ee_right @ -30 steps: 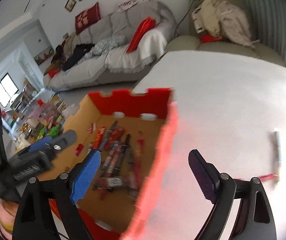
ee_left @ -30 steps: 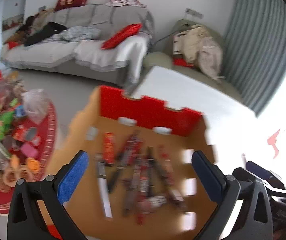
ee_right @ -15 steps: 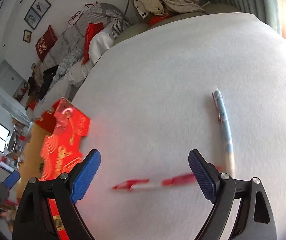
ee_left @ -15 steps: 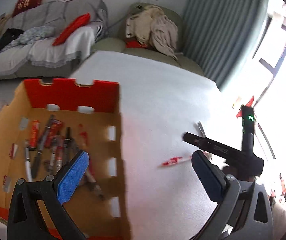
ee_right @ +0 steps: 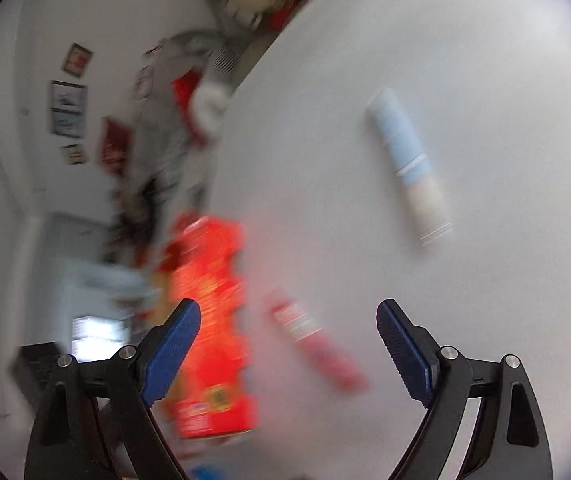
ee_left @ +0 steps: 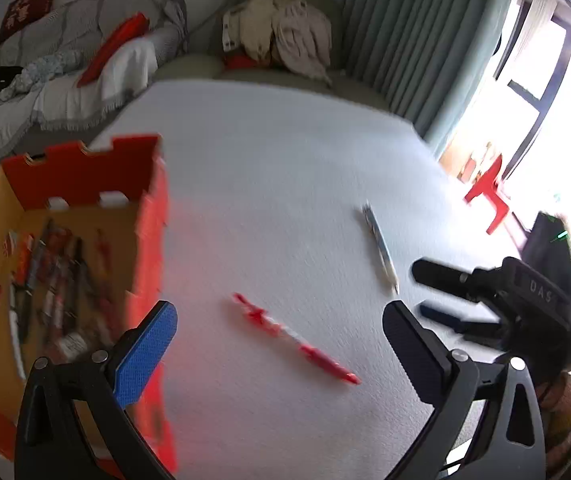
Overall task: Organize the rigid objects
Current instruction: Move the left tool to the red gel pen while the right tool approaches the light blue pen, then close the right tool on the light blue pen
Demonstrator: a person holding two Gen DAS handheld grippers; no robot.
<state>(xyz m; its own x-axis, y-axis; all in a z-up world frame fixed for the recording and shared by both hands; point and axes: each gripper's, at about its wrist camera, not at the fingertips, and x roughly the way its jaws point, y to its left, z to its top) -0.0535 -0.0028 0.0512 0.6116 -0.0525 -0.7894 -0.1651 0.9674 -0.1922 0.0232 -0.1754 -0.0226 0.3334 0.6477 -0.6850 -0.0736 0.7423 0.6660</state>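
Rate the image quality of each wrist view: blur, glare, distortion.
Left wrist view: mild motion blur on the red pen and red box, blown-out glare at the window, fisheye bending at the edges. Right wrist view: heavy motion smear; the light blue pen and red pen are streaked, the background unreadable.

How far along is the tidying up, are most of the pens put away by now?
Mostly done: a pile of pens already lies in the red box. Nothing is in hand; the left gripper and right gripper are both open and empty. Left on the white table: a red pen and a light blue pen.
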